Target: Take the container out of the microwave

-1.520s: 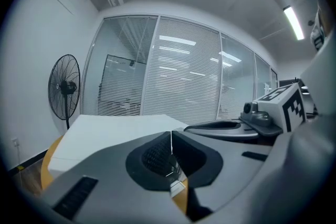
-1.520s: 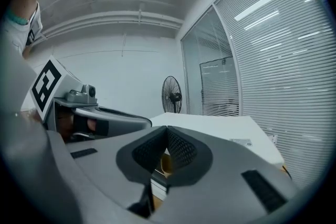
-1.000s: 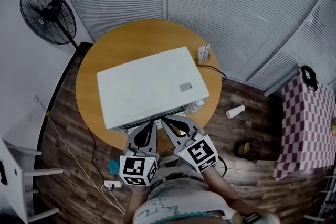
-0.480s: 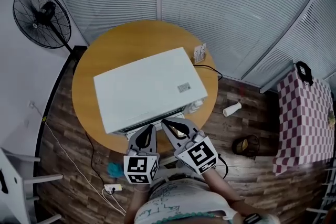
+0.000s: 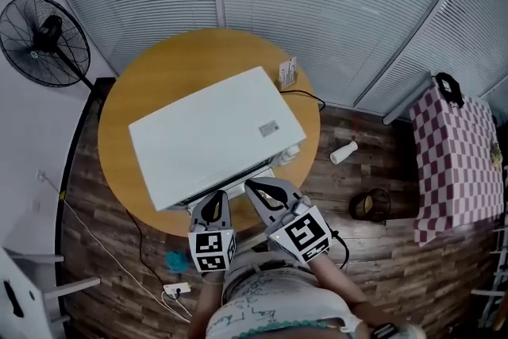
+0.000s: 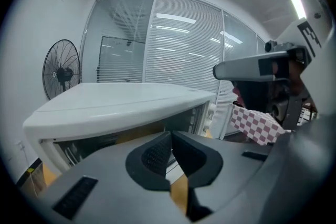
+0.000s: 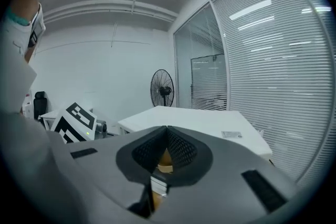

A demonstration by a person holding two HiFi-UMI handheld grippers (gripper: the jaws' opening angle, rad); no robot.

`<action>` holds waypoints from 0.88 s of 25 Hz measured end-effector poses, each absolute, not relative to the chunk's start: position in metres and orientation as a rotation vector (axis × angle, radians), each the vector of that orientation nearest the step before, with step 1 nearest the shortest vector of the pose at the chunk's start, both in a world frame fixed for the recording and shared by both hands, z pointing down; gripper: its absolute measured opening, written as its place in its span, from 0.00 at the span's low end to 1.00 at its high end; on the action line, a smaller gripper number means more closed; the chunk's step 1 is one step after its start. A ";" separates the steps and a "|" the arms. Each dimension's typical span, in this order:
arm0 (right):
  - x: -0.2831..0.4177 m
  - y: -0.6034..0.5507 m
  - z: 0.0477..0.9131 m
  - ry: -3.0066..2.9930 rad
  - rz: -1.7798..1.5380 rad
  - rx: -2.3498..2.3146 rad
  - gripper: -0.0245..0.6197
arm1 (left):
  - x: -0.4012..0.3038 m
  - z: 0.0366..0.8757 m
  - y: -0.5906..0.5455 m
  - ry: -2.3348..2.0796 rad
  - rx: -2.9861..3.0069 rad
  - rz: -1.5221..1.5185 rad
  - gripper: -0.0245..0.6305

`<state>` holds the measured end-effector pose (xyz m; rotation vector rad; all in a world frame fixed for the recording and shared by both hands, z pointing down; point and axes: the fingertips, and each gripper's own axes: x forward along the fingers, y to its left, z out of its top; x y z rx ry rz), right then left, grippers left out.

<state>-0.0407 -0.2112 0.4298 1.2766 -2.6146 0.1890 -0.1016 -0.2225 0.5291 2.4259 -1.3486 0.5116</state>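
The left gripper and right gripper hover before the white microwave on the round desk, fingers together, empty.

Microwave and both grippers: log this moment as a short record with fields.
microwave: white, on the round wooden table, front toward the person
container: not in view
left gripper: jaws together, nothing between them, close to the microwave's front
right gripper: jaws together, nothing between them
also on table: small box by the microwave's far corner
floor: standing fan, white bottle lying on its side
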 end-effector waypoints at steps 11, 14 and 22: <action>-0.027 -0.214 0.437 -2.542 0.233 1.368 0.03 | -0.109 0.572 -0.243 -1.366 2.433 0.710 0.06; -0.019 -0.215 0.440 -2.524 0.241 1.397 0.03 | -0.105 0.582 -0.249 -1.347 2.452 0.767 0.07; -0.003 -0.218 0.448 -2.474 0.284 1.448 0.03 | -0.093 0.602 -0.264 -1.299 2.468 0.973 0.20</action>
